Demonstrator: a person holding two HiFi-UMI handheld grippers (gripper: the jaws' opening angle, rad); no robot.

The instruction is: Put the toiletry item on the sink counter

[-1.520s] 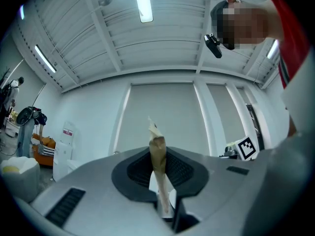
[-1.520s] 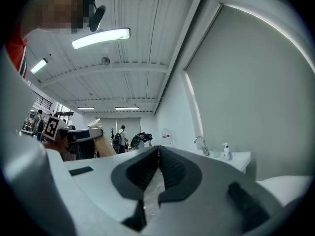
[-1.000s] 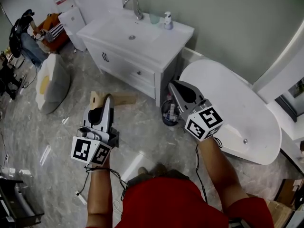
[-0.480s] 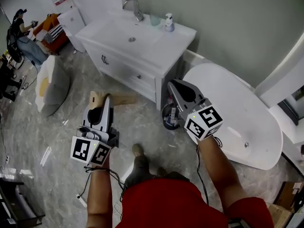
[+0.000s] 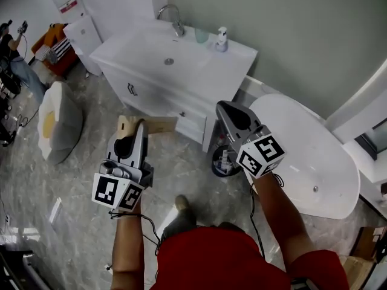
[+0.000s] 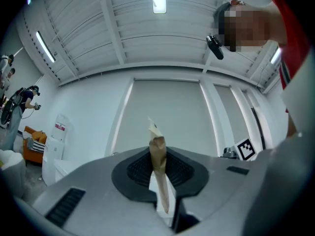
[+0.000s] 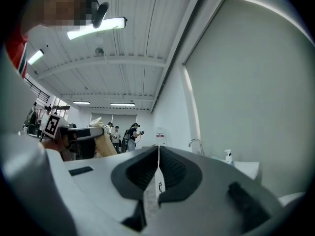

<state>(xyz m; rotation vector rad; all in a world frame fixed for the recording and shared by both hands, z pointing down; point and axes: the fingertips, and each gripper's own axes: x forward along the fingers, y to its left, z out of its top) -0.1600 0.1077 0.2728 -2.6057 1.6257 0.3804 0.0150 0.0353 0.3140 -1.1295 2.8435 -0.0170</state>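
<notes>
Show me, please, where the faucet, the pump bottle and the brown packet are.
faucet [image 5: 177, 22], head view, on its stem.
pump bottle [image 5: 222, 42], head view, on its body.
brown packet [image 5: 161, 125], head view, on the part beyond the jaws.

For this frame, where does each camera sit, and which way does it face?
Head view: on the person's head, looking steeply down at the sink counter and the floor; the left gripper, right gripper and red shirt show.
Left gripper view: on the left gripper, tilted up at the ceiling; its jaws clamp a brown packet.
Right gripper view: on the right gripper, facing the faucet; its jaws are together and empty.
Shared: head view and right gripper view both show the faucet and the left gripper with its packet.
</notes>
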